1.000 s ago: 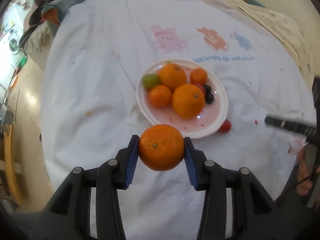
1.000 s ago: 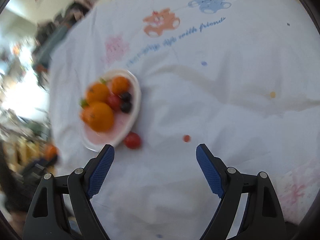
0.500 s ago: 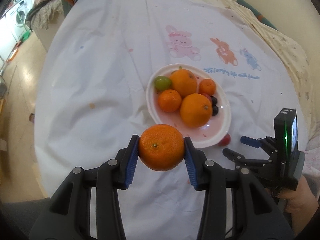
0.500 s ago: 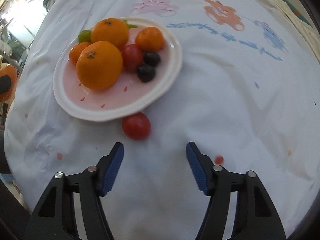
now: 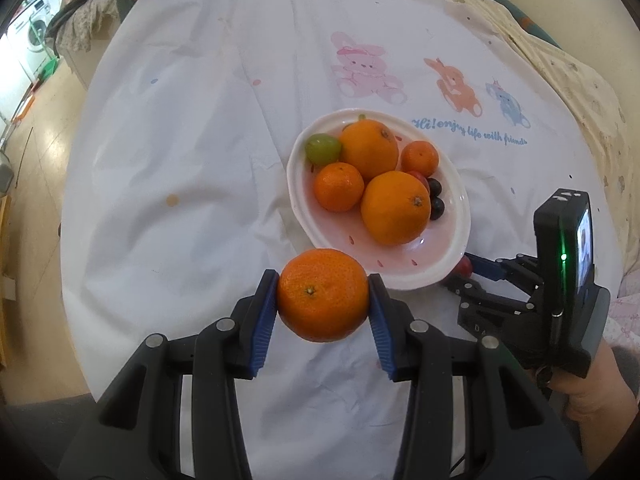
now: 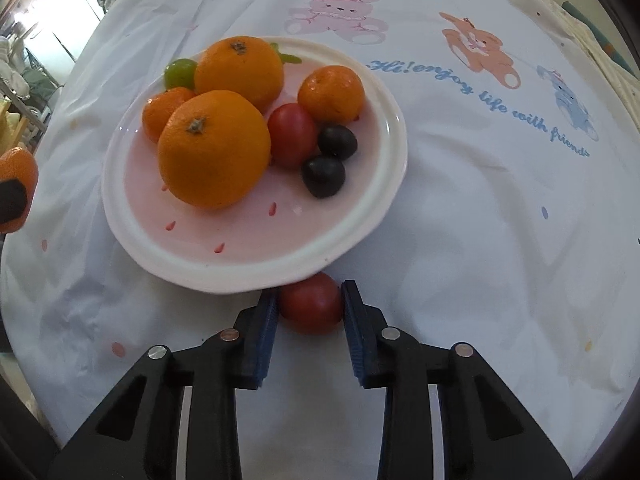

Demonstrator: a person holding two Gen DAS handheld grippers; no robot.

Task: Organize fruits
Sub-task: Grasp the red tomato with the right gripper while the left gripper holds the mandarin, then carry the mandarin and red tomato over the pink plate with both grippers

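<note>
My left gripper (image 5: 323, 280) is shut on a mandarin (image 5: 323, 298) and holds it above the cloth, just before the near rim of the white plate (image 5: 420, 276). The plate (image 6: 248, 276) carries two large oranges (image 6: 214, 148), two small mandarins, a green grape (image 6: 180, 72), a red tomato (image 6: 292, 136) and two dark grapes (image 6: 324, 176). A second red tomato (image 6: 311, 306) lies on the cloth against the plate's near rim. My right gripper (image 6: 310, 292) straddles it, jaws closing, blue pads touching both its sides. In the left wrist view the right gripper (image 5: 466, 274) sits low at the plate's right.
The round table is covered by a white cloth (image 5: 200, 140) printed with cartoon animals and blue lettering. A hand (image 5: 592, 384) holds the right gripper's handle. Beyond the table's left edge lie floor and piled clothes (image 5: 88, 12).
The right gripper swung in and down to the plate's near rim and its jaws narrowed around the loose red tomato. The left gripper kept the mandarin and hardly moved.
</note>
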